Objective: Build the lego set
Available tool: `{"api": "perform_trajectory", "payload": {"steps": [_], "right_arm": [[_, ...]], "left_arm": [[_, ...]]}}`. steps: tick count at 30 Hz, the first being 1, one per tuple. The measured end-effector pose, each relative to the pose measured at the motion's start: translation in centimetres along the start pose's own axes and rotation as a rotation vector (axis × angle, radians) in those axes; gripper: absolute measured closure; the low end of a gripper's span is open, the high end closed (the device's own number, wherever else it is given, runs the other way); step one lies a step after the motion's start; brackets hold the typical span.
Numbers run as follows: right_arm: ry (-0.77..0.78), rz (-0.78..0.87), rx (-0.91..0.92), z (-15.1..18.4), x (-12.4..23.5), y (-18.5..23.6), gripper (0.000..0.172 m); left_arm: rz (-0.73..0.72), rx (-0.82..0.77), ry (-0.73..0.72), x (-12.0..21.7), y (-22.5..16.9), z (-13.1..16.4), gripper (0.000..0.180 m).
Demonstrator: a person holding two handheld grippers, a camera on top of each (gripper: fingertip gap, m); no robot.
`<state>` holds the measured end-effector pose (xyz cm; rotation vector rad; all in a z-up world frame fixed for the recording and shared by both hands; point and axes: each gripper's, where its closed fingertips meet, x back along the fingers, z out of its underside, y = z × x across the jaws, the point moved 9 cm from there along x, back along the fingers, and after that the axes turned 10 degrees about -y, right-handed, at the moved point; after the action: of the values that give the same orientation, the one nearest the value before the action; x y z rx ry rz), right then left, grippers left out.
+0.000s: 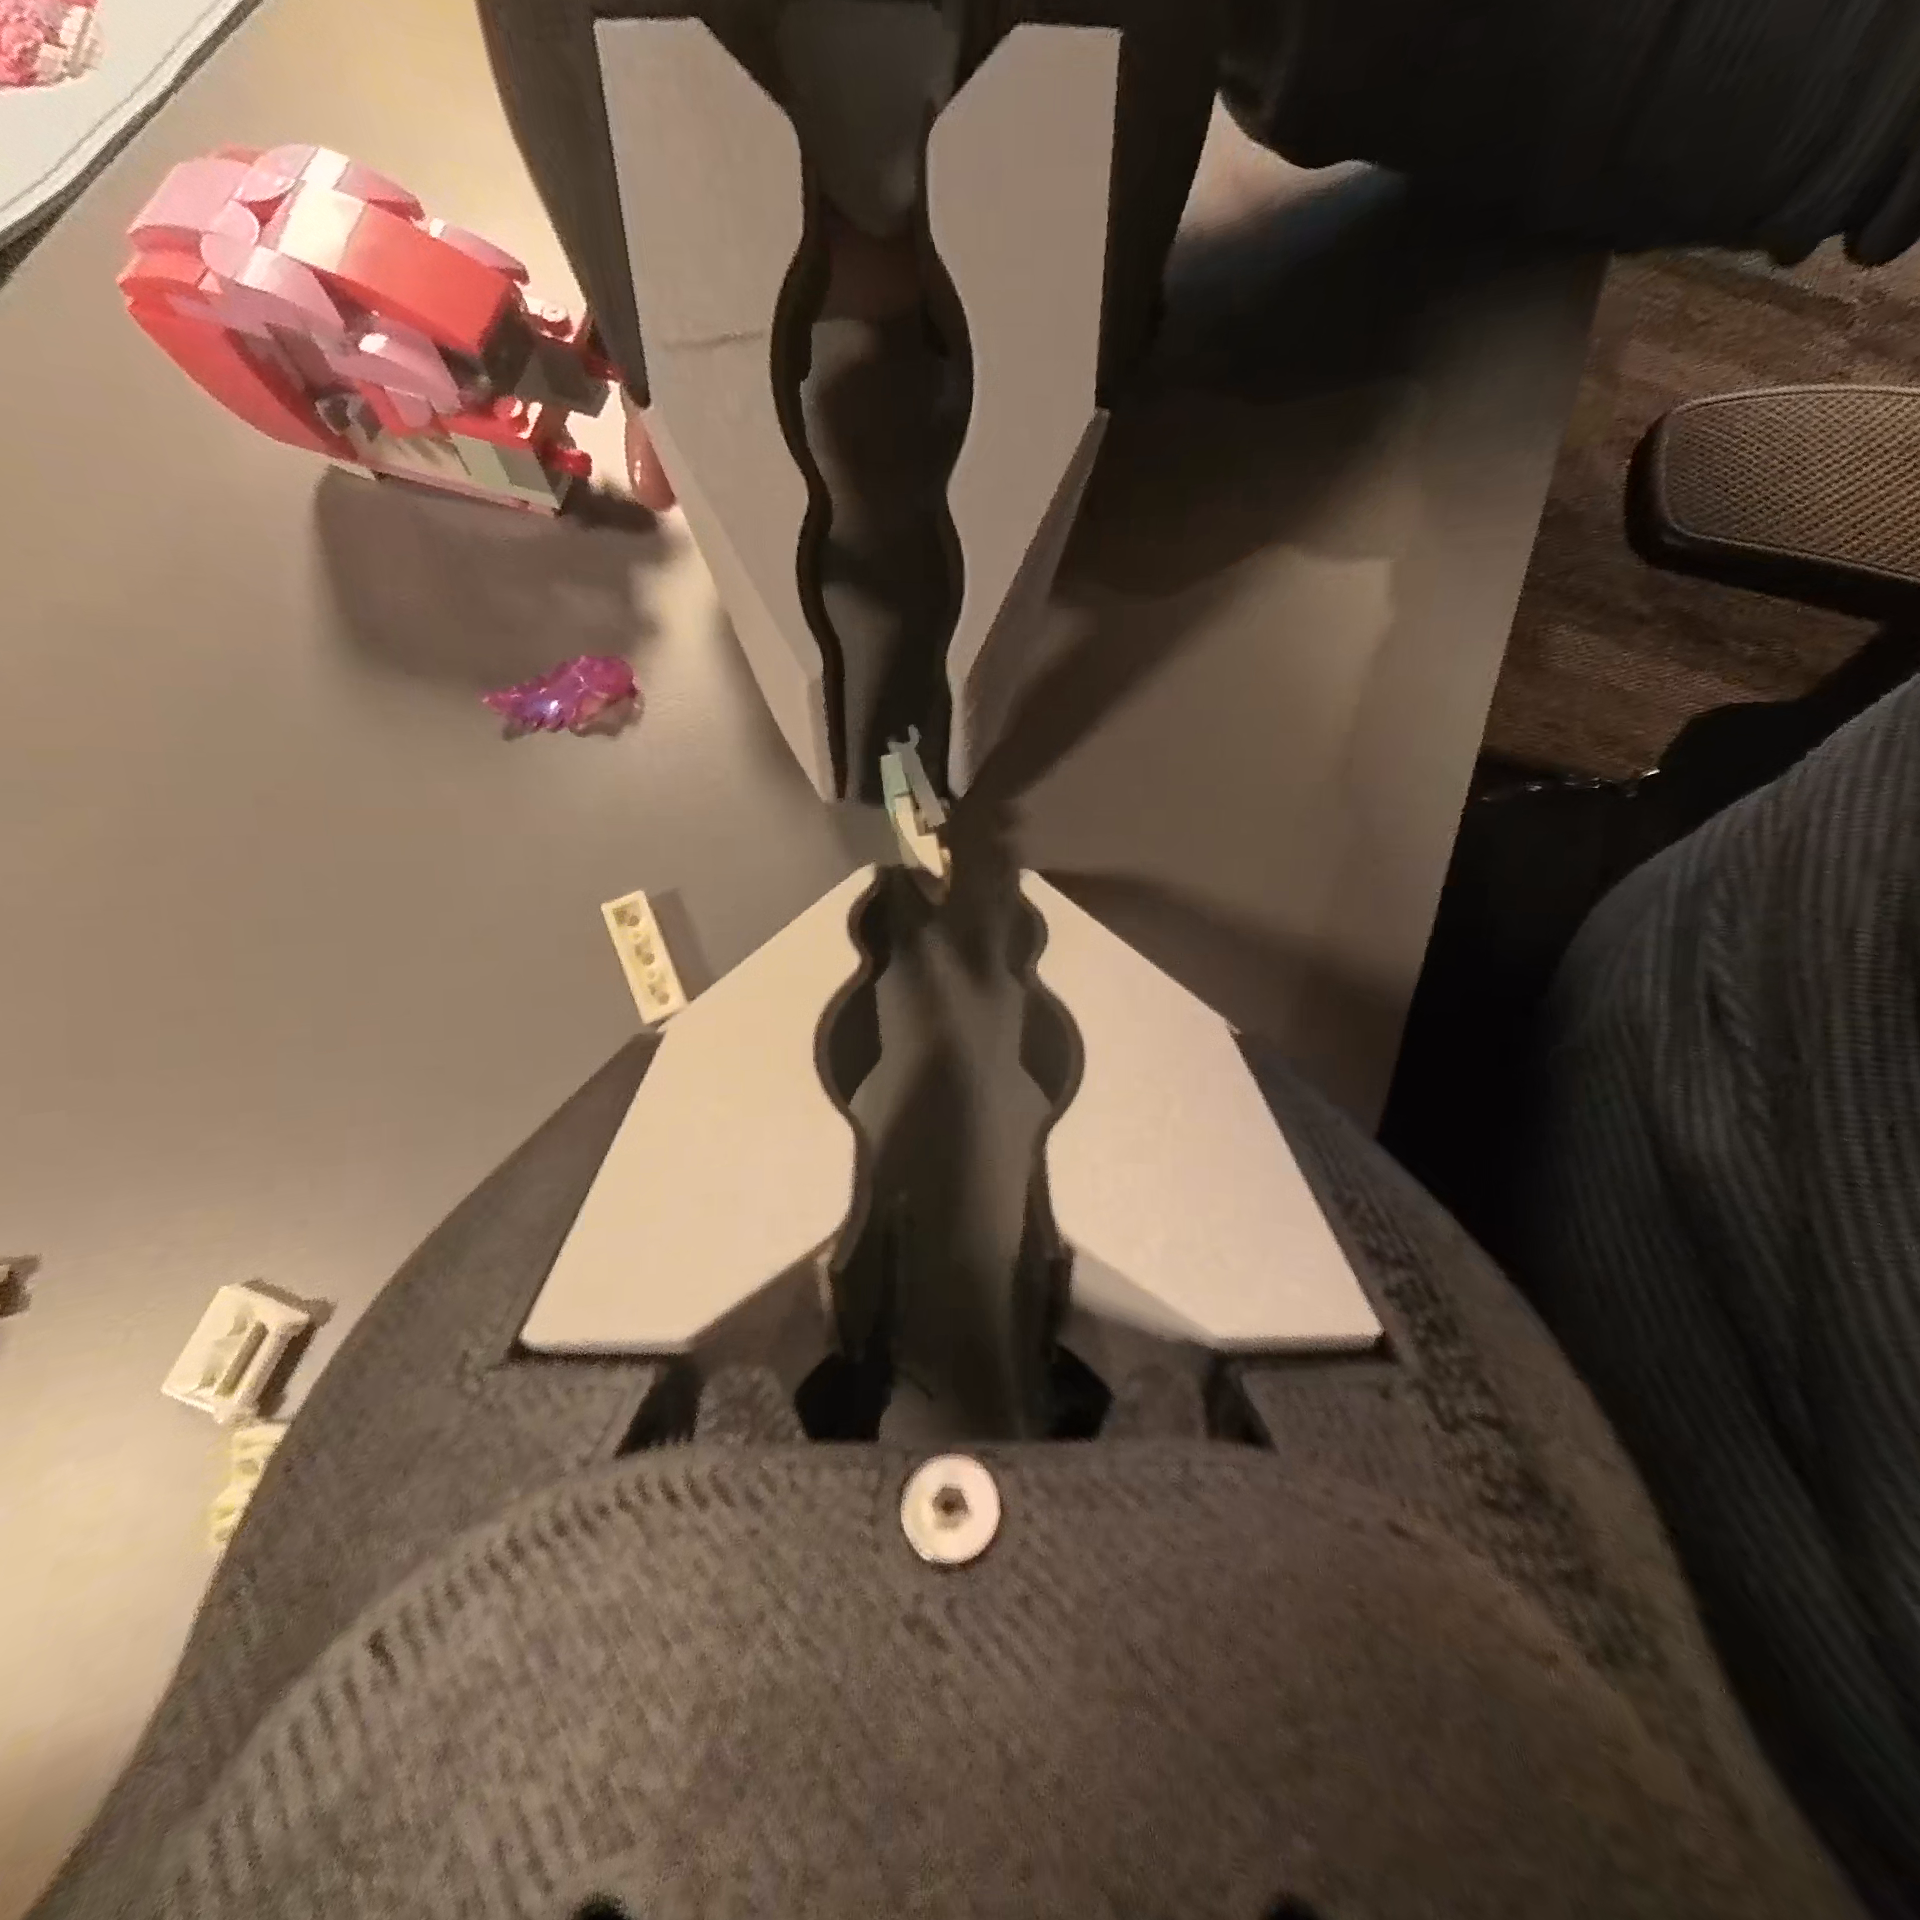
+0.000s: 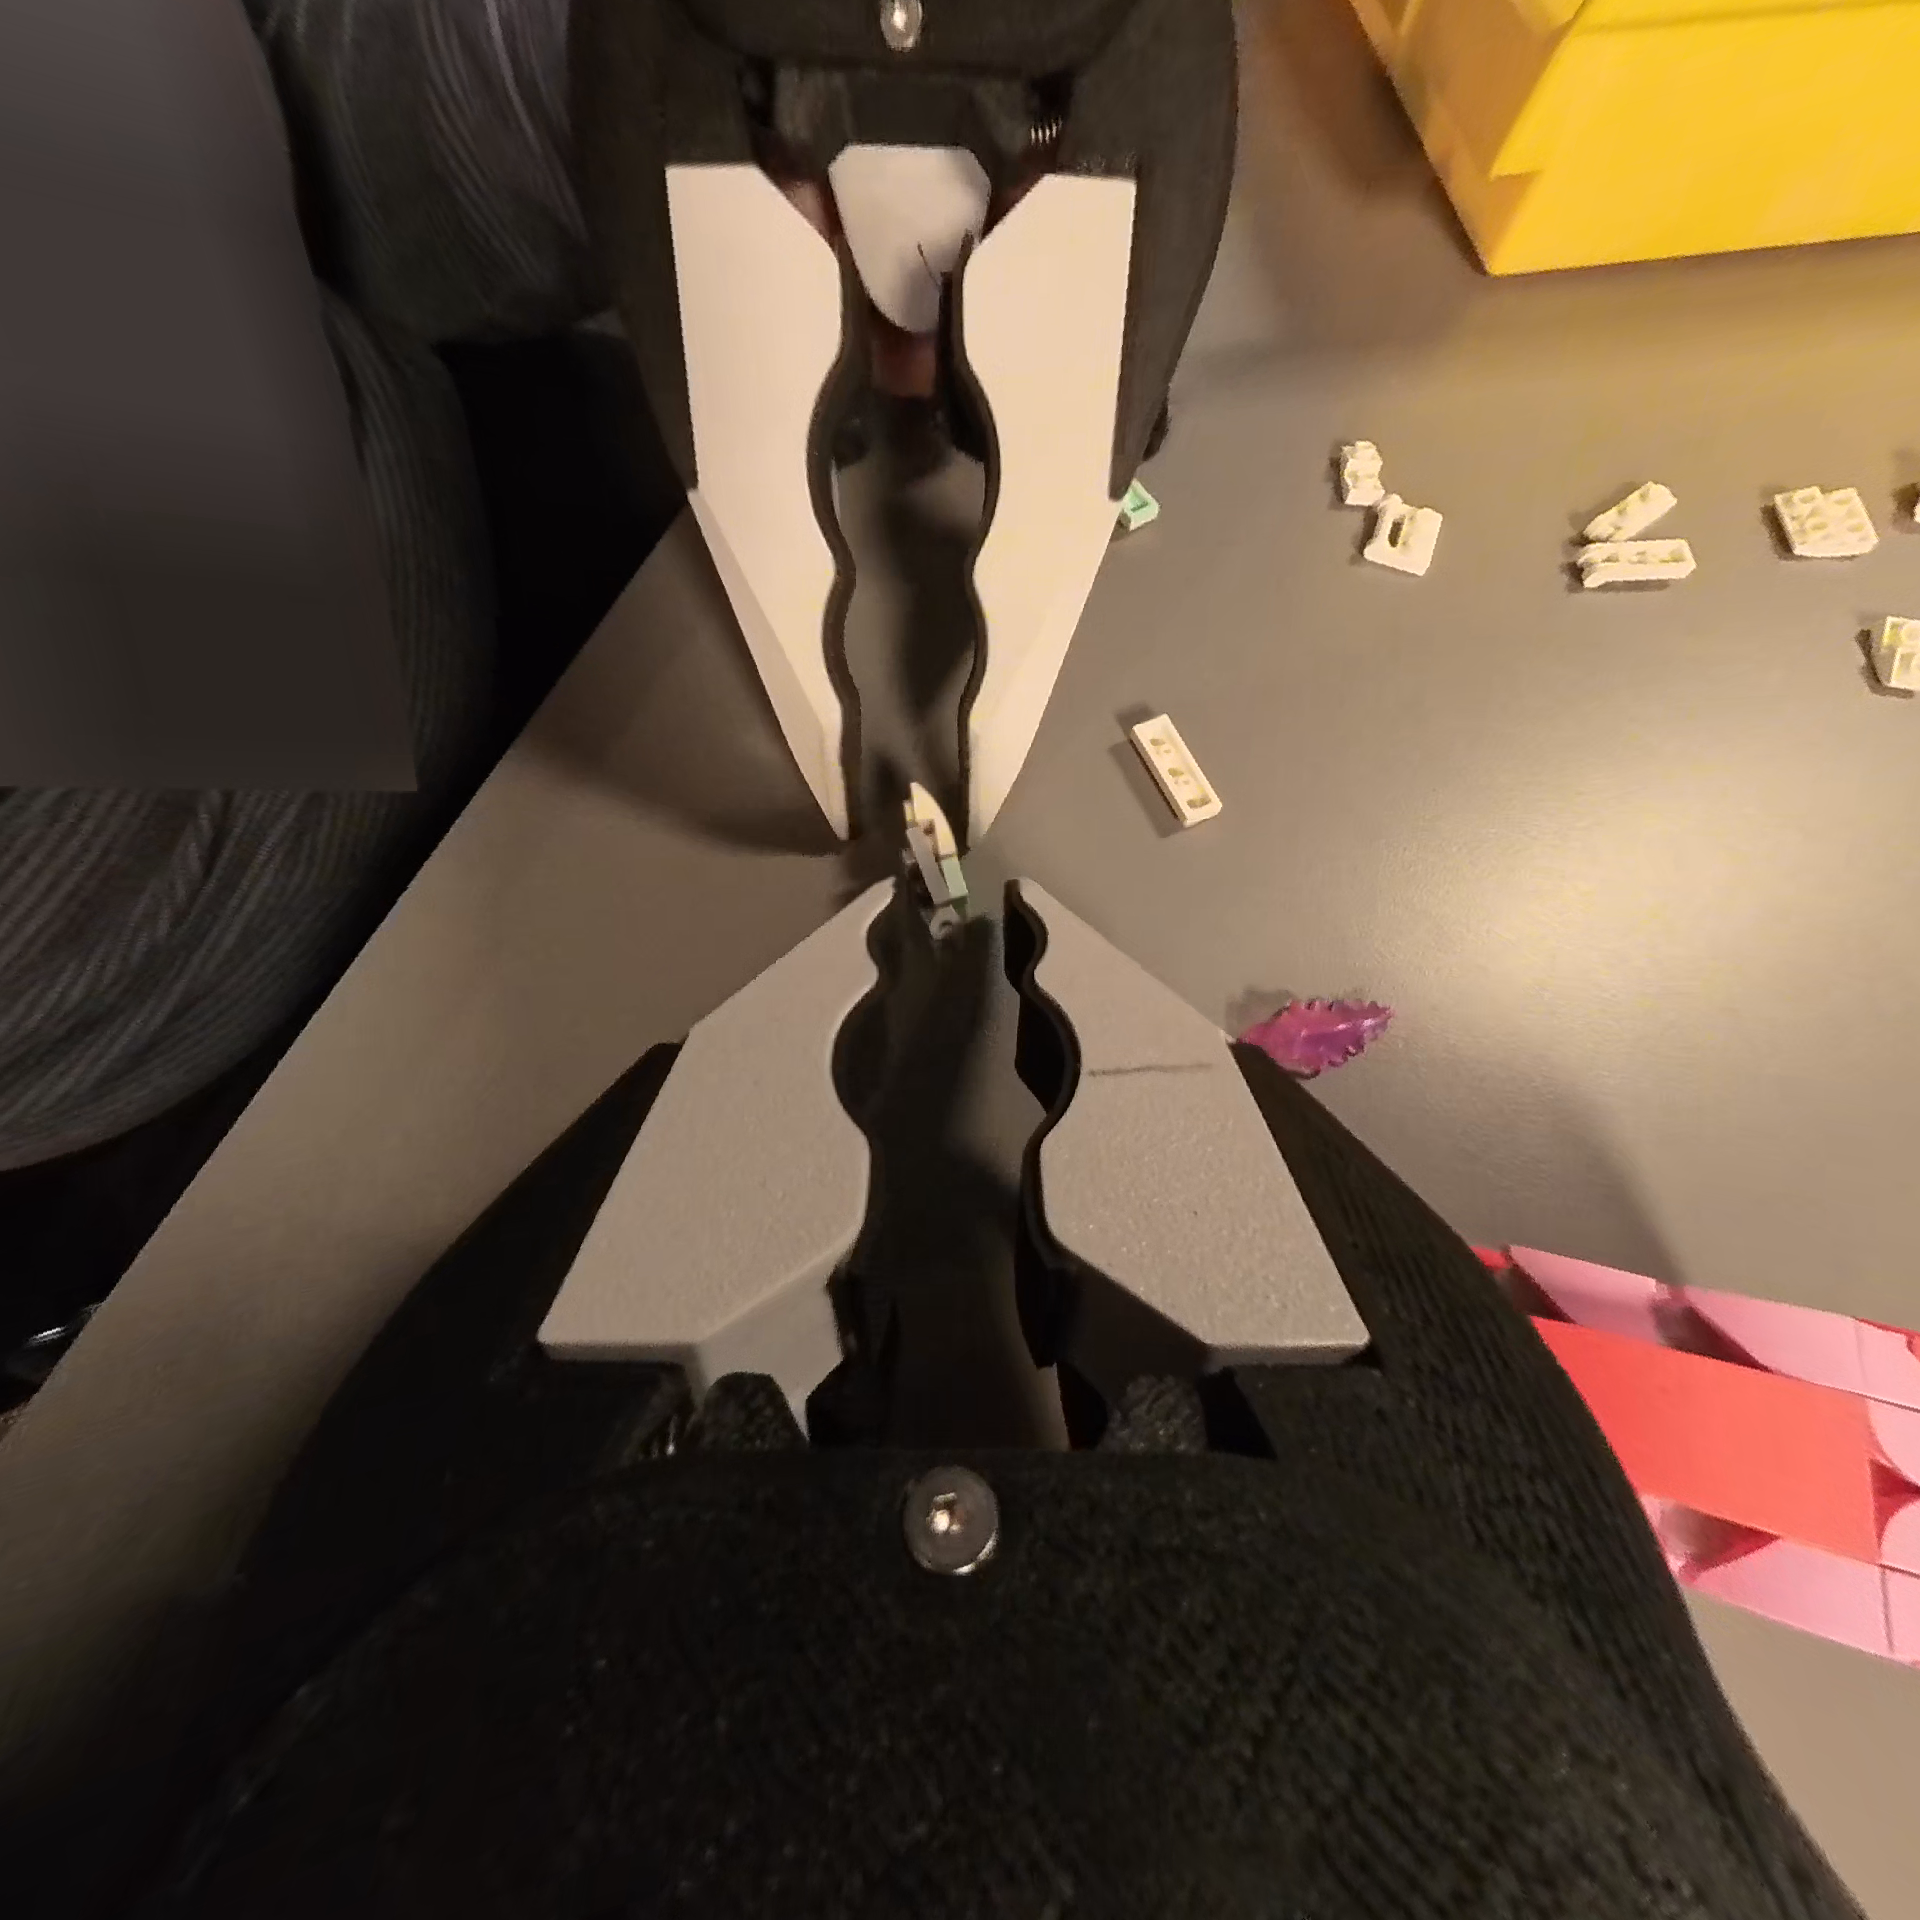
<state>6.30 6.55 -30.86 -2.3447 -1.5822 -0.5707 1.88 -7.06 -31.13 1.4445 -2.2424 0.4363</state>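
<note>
Tip to tip, our left gripper [image 1: 940, 883] and right gripper [image 2: 935, 894] both pinch one tiny cream-and-green brick assembly [image 1: 914, 805] above the grey table [image 1: 260, 935]. We judge it light, stiff, easily snapped apart; the purple leaf [image 2: 1320, 1029] lies at four o'clock.

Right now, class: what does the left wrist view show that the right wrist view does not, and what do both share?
Only the left wrist view shows the whole red and pink brick model and a chair armrest. Only the right wrist view shows the yellow box and a scatter of cream bricks. Both show the two grippers tip to tip around a small cream and green brick piece, a purple leaf piece and a long cream plate.
</note>
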Motion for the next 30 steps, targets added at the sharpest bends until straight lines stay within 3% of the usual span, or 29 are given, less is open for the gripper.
{"api": "perform_trajectory", "payload": {"steps": [18, 23, 30], "right_arm": [[0.011, -0.103, 0.024, -0.3, -1.0, 0.3, 0.163], [0.012, -0.065, 0.123, -0.7, -1.2, 0.8, 0.164], [0.052, 0.07, 0.347, -3.8, -0.3, 2.2, 0.165]], "left_arm": [[0.008, -0.02, 0.002, -0.1, 0.0, -0.1, 0.174], [-0.016, -0.127, 0.01, 0.3, -0.4, -0.1, 0.175], [-0.119, -0.343, -0.081, 2.3, -1.2, -1.6, 0.175]]}}
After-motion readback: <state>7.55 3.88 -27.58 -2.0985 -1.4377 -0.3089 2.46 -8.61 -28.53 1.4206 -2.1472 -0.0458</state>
